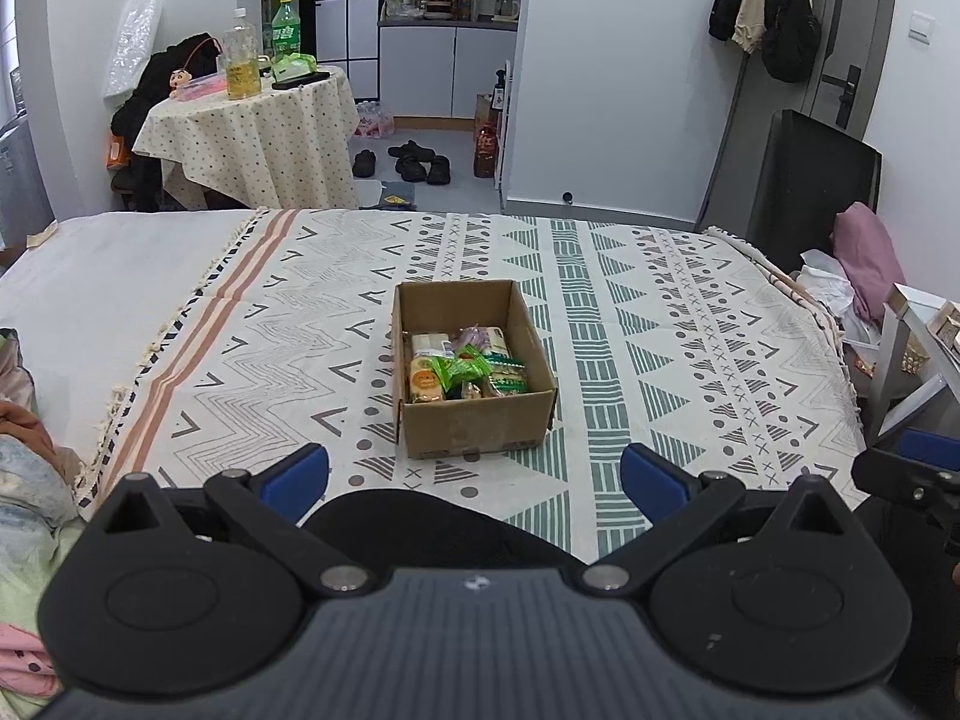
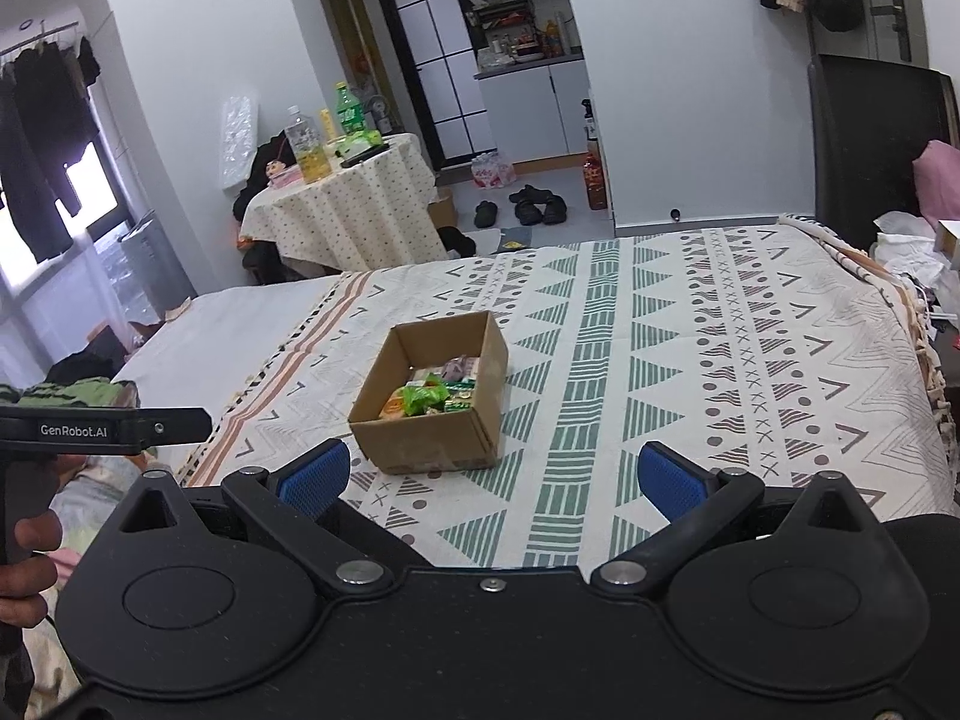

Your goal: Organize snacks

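While both grippers hang empty, snacks point(image 1: 465, 372) fill the cardboard box point(image 1: 474, 420)
Left gripper point(image 1: 474, 477) and right gripper point(image 2: 495, 477) jaws spread wide above the patterned blanket point(image 1: 660, 360)

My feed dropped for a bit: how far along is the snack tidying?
Done: the snacks lie packed in the cardboard box on the patterned blanket; no loose ones show on it. In hand: nothing; the left gripper and right gripper have open, empty jaws. Left: seemingly nothing.

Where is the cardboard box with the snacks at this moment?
The cardboard box sits on the patterned blanket on the bed, near the centre of both wrist views, ahead of the two open grippers, with the snacks inside it.
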A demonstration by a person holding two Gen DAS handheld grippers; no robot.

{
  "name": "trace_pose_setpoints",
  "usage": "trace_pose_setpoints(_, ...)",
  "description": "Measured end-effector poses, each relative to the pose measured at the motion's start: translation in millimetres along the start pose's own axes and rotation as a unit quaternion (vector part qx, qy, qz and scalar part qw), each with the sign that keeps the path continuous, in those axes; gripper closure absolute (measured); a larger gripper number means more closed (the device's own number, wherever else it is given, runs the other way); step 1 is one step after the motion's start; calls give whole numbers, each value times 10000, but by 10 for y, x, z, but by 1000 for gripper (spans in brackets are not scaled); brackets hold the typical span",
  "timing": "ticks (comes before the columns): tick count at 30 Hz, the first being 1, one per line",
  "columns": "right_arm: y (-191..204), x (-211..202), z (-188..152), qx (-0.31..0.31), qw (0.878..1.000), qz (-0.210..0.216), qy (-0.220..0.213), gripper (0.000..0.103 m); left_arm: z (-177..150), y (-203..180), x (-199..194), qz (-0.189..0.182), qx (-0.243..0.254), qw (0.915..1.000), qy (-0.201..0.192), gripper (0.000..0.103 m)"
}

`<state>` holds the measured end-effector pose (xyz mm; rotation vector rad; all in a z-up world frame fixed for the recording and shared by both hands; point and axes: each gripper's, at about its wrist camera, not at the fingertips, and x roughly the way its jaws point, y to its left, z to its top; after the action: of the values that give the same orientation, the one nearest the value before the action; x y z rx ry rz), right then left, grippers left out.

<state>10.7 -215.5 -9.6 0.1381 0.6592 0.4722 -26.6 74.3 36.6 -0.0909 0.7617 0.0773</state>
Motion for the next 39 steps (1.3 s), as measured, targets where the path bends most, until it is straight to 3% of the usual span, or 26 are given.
trace_pose_setpoints(39,-39,-33,3,82,9999,-140,2,0,16,-100,-12,-89,31,10000,-24,0)
